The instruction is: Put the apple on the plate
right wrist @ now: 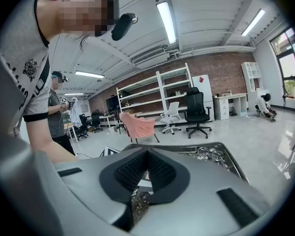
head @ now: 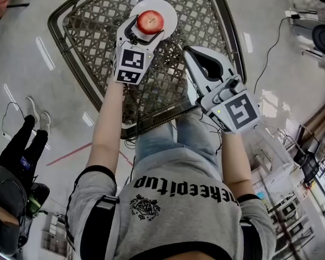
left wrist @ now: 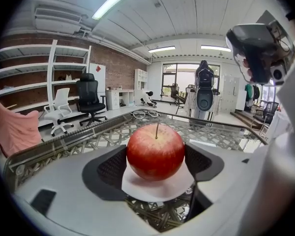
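Observation:
A red apple (head: 150, 21) sits on a small white plate (head: 166, 6) at the far side of the woven-pattern table (head: 97, 20). My left gripper (head: 149, 27) is shut on the apple, one jaw on each side of it. In the left gripper view the apple (left wrist: 155, 151) is upright, stem up, with both dark pads (left wrist: 112, 167) against it and the plate (left wrist: 157, 190) directly beneath. My right gripper (head: 188, 51) hovers over the table to the right of the plate, shut and empty. Its pads (right wrist: 160, 168) meet in the right gripper view.
The table has a raised metal rim (head: 58, 34). A pair of glasses (left wrist: 145, 114) lies near its far edge. Another person (head: 16, 161) stands on the floor at the left. Cables (head: 271, 47) trail at the right. Office chairs (left wrist: 88, 100) and shelves (left wrist: 34, 82) stand beyond.

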`<state>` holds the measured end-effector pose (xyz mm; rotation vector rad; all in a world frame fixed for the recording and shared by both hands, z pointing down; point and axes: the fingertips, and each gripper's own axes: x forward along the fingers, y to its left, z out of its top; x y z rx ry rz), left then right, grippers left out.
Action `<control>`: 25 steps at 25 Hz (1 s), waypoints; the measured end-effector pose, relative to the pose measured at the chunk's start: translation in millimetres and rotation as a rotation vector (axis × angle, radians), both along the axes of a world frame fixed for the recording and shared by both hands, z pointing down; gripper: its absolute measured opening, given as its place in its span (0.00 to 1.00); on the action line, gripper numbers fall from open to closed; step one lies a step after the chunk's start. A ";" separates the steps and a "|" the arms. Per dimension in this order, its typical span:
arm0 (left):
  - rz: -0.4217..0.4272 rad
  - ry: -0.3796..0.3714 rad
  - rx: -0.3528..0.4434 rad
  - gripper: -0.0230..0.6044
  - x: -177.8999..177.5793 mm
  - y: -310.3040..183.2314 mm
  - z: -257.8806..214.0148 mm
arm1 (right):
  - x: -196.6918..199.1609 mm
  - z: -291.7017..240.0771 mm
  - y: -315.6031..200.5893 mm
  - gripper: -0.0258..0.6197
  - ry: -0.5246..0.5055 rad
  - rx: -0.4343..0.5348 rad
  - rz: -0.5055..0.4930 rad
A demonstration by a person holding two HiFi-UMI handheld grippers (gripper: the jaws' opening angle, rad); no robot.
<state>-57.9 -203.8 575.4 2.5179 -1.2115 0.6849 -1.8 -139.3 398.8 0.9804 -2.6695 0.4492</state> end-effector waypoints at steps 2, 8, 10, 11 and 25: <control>0.000 0.007 0.002 0.69 1.2 0.5 -2.1 | 1.2 -0.9 1.7 0.03 0.000 0.002 0.000; -0.037 0.020 0.029 0.69 -3.4 1.1 -16.6 | 3.1 -9.0 6.9 0.03 -0.007 0.018 -0.001; -0.052 0.024 0.043 0.69 -6.5 1.9 -24.9 | 3.0 -12.5 9.1 0.03 -0.011 0.021 -0.006; -0.056 0.025 0.052 0.69 -7.6 2.8 -29.6 | 2.7 -14.2 10.2 0.03 -0.014 0.023 -0.010; -0.153 0.086 0.185 0.27 -17.3 39.4 -119.0 | -15.5 -46.7 31.3 0.03 -0.065 0.081 -0.126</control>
